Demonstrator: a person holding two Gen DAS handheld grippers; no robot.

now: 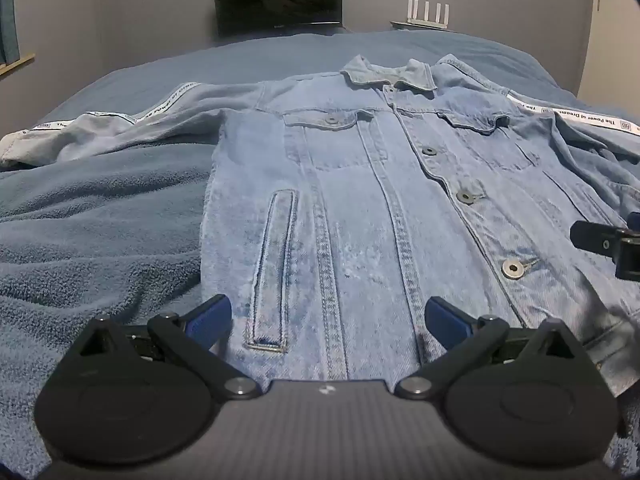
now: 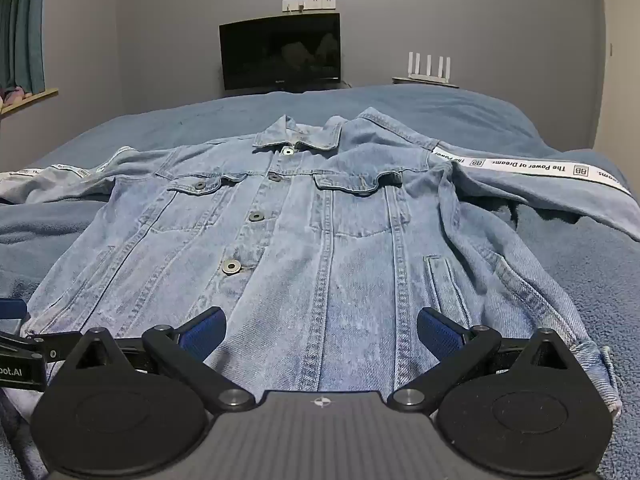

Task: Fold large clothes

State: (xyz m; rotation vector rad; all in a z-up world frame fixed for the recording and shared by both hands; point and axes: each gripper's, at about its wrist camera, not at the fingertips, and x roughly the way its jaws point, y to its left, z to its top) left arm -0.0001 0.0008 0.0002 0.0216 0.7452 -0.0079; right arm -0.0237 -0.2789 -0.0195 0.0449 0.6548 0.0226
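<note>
A: Well, nothing is folded yet. The jacket (image 1: 360, 184) lies flat on the bed (image 1: 100, 220), front up and buttoned, with both sleeves spread out to the sides.

B: And the grippers?

A: Both hover at the hem. The left gripper (image 1: 326, 316) has its fingers spread and empty; the right gripper (image 2: 320, 326) likewise. I'd say every fold remains: sleeves in, then the body.

B: Do the views differ?

A: The left view shows the left sleeve (image 1: 100, 132) nearly whole, while the right view shows the right sleeve (image 2: 560, 188) with its printed tape, and wall sockets (image 2: 309, 3) above the TV (image 2: 280, 52).
</note>
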